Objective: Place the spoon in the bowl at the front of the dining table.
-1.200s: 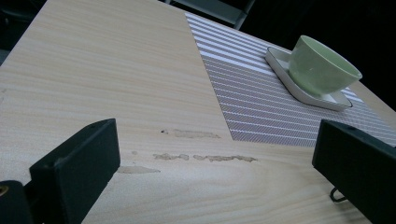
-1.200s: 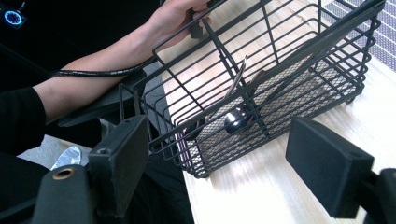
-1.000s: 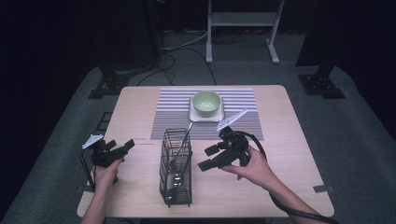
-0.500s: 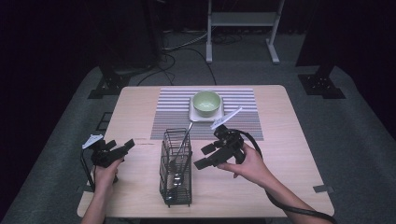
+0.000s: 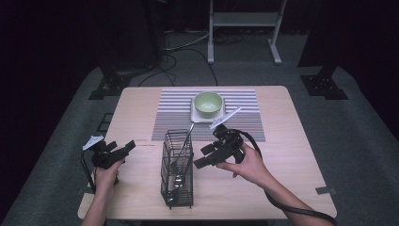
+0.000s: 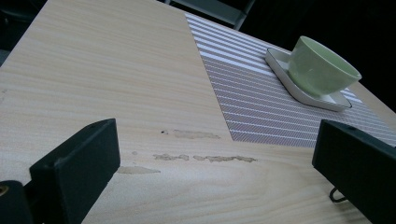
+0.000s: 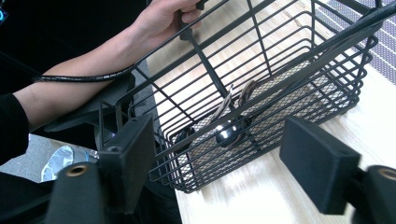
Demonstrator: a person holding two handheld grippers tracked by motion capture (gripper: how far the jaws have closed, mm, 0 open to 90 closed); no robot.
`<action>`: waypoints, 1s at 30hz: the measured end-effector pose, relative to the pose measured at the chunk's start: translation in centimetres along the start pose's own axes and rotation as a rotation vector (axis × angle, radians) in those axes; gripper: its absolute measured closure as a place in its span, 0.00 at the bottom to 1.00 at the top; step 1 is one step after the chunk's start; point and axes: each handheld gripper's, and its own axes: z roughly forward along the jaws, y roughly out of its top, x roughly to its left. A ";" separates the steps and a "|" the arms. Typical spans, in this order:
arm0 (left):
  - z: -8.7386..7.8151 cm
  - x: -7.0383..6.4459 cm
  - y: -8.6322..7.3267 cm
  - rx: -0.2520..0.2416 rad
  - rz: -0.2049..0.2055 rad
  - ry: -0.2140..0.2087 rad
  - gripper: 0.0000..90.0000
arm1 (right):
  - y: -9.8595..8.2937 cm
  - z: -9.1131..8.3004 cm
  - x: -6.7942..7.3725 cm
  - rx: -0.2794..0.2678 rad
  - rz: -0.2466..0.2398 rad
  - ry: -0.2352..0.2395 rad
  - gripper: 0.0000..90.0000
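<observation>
A black wire cutlery basket (image 5: 177, 169) stands at the table's front middle with metal utensils (image 7: 231, 126) lying in its bottom; one long handle (image 5: 186, 141) leans out toward the bowl. My right gripper (image 5: 207, 157) hovers just right of the basket, open and empty, its jaws pointing at the basket's side (image 7: 261, 79). My left gripper (image 5: 123, 149) is at the table's left front, open and empty, held above bare wood (image 6: 116, 93). A green bowl (image 5: 208, 103) sits on a white square saucer (image 5: 196, 115) on the striped placemat (image 5: 164, 120).
The bowl (image 6: 322, 65) and saucer (image 6: 299, 91) lie beyond my left gripper's jaws, on the placemat (image 6: 247, 93). A person's forearm (image 7: 93, 60) and hand show past the basket in the right gripper view. Cables trail from both grippers.
My right gripper has shifted slightly left, closer to the basket. The left gripper has stayed put.
</observation>
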 end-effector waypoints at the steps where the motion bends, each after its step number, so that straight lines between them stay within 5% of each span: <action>1: 0.0 0.0 0.0 0.001 0.001 0.000 0.00 | 0.1 0.0 -0.1 -0.005 0.005 -0.004 0.31; 14: -0.1 0.0 0.0 0.001 -0.002 0.000 0.00 | 0.7 0.6 -0.4 -0.009 0.017 -0.011 0.46; 30: -0.1 0.1 0.0 -0.004 -0.003 0.001 0.00 | 1.4 1.3 -0.3 0.012 0.008 0.019 0.84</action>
